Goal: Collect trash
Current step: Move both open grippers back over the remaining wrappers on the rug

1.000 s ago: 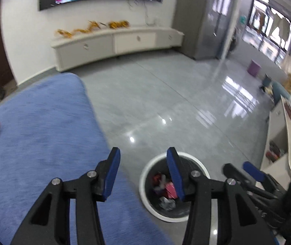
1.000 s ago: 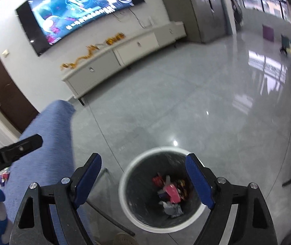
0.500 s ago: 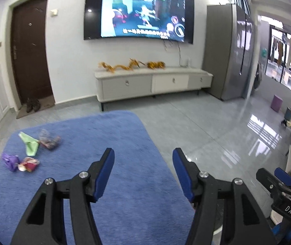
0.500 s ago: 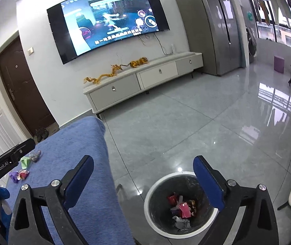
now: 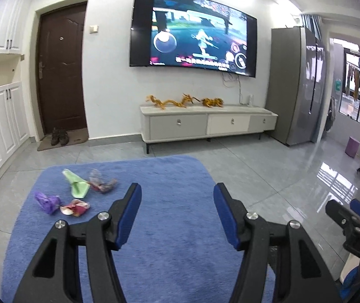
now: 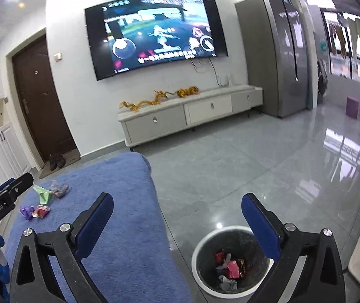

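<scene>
Both of our grippers are empty right now. The left gripper [image 5: 177, 208] has its jaws parted with nothing but blue rug [image 5: 180, 252] between them. The right gripper [image 6: 177, 224] has just been opening and now stands spread really wide, also with nothing in it.

Progress-wise, we'd say we're partway through. The trash bin [image 6: 200, 250] sits on the grey floor just off the rug's right edge, low in the right wrist view, partly behind the right jaw, and it already has a small heap of crumpled wrappers [image 6: 229, 269] at the bottom. So some trash is in.

What's left is the little cluster on the far left part of the rug: a green wrapper [image 5: 76, 185], a crinkly silvery one [image 5: 101, 183] just beside it, then nearer to us a purple one [image 5: 47, 202] and a pink-red one [image 5: 75, 207]. All four lie ahead and to the left of the left jaws, well apart from them, and even further from the right ones. Looks like the left gripper is better placed for the next pickup.
</scene>
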Motion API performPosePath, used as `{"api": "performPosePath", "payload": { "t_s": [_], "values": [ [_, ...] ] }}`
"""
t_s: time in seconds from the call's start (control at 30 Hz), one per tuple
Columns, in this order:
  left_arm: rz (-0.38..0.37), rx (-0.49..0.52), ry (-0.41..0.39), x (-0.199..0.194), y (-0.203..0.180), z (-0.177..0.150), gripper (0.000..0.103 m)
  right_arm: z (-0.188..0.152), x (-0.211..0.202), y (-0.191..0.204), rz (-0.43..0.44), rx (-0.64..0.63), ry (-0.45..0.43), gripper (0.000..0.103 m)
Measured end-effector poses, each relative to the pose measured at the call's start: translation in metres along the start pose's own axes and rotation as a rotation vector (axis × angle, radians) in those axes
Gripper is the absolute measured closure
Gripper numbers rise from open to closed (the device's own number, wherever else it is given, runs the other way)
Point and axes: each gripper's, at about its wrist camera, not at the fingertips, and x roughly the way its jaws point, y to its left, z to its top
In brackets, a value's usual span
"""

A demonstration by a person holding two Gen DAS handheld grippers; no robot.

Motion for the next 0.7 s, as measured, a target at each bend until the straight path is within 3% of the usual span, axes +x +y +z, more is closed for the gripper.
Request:
{"api": "performPosePath", "payload": {
  "t_s": [0.27,0.5,0.7],
  "values": [
    [0.065,0.019,-0.103,-0.042,0.046,0.025,0.045,0.02,-0.024,0.042,0.1,-0.093,-0.025,0.0],
    [0.208,-0.041,-0.232,-0.102,0.121,0.077,0.045,0.042,-0.055,0.074,0.21,-0.153,-0.099,0.0],
    [0.354,-0.112,-0.297,-0.15,0.192,0.093,0.045,0.047,-0.068,0.096,0.282,-0.196,-0.122,0.0]
  ]
}}
